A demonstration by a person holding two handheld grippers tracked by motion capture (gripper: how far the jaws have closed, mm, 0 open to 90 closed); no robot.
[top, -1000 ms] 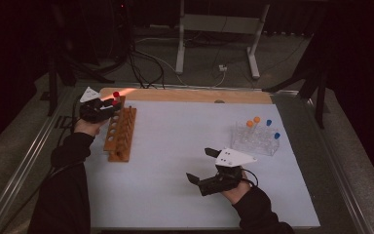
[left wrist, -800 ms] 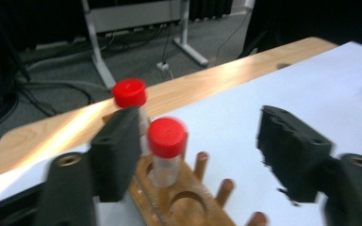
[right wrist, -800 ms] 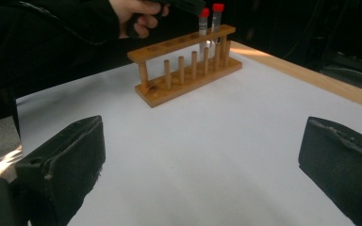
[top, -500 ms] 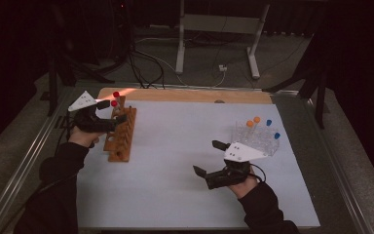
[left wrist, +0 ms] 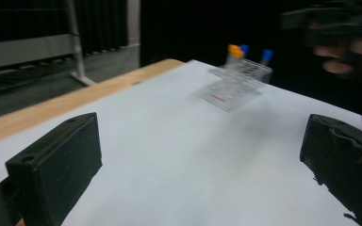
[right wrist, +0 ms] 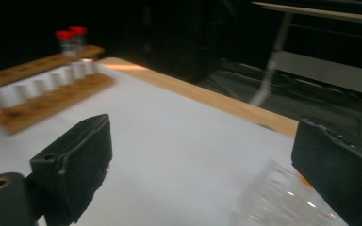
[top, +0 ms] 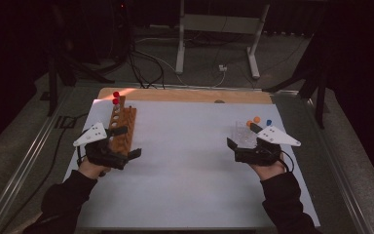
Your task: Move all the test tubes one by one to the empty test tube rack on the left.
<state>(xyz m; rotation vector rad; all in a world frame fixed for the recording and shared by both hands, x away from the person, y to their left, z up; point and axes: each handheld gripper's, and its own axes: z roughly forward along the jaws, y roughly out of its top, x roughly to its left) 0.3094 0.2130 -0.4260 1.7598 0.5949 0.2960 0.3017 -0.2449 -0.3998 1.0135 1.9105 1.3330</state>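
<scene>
A wooden tube rack (top: 123,124) stands at the left of the white sheet, with two red-capped tubes (top: 116,98) upright at its far end. My left gripper (top: 126,142) hovers at the rack's near end. Its jaws have just been opening and stand open with nothing between them. At the right, a clear holder (top: 244,131) carries orange-capped and blue-capped tubes (top: 257,119). My right gripper (top: 242,135) is right beside it, open and empty. The right gripper view has the rack (right wrist: 42,89) at the left and the clear holder (right wrist: 283,202) low between the jaws.
A bare wooden strip (top: 185,95) runs along the table's far edge. Metal rails border the table at both sides. Beyond it are a stand's legs (top: 214,44) and cables on the floor. The white sheet (top: 185,161) lies between both hands.
The left gripper has drawn back from the rack's far end toward the person, and its jaws have spread. The right gripper has moved right and farther away, up to the clear holder.
</scene>
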